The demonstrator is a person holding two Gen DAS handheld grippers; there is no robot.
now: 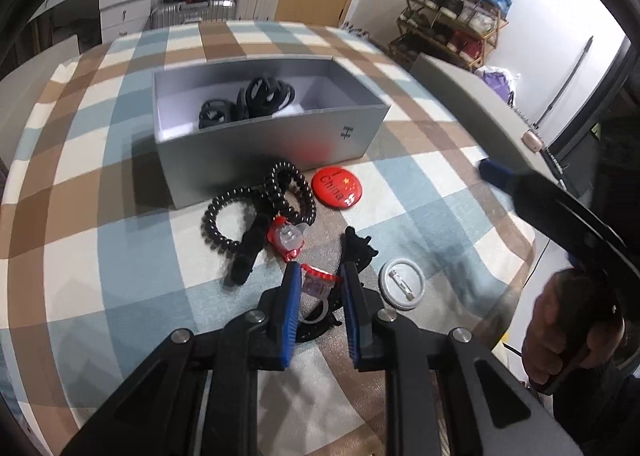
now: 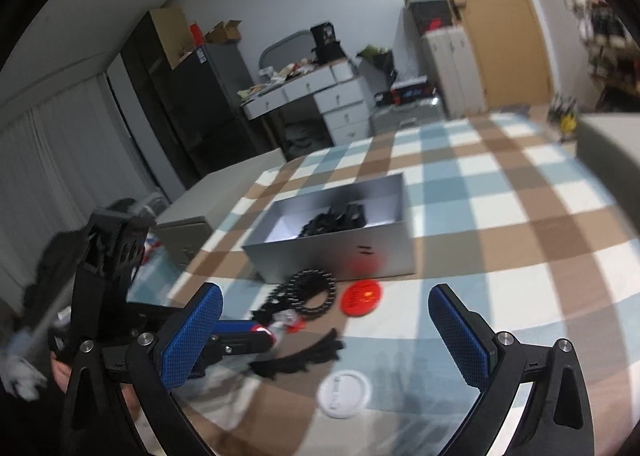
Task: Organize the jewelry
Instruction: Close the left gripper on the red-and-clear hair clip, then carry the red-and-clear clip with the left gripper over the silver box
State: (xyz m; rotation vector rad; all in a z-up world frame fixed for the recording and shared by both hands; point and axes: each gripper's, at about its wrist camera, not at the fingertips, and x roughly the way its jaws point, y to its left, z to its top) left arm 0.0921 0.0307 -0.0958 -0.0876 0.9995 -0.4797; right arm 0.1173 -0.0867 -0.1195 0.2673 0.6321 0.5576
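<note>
Left wrist view: left gripper (image 1: 320, 288) pinched on red toy ring (image 1: 316, 282) just above cloth, right gripper (image 2: 326, 332) wide w/ nothing in it, some black hair ties (image 1: 256, 96) already in grey box (image 1: 272, 144), approx. half the pieces left outside.

Checked brown, blue and white woven cloth table cover (image 1: 100, 160): matt, soft. Grey rectangular cardboard box (image 1: 256, 152): smooth, faint satin sheen. Black beaded bracelet (image 1: 256, 204): glossy. Round red badge (image 1: 334, 188): glossy. Clear plastic ring with red top (image 1: 318, 286): shiny. Blue gripper pads (image 1: 290, 316): ribbed, matt.
</note>
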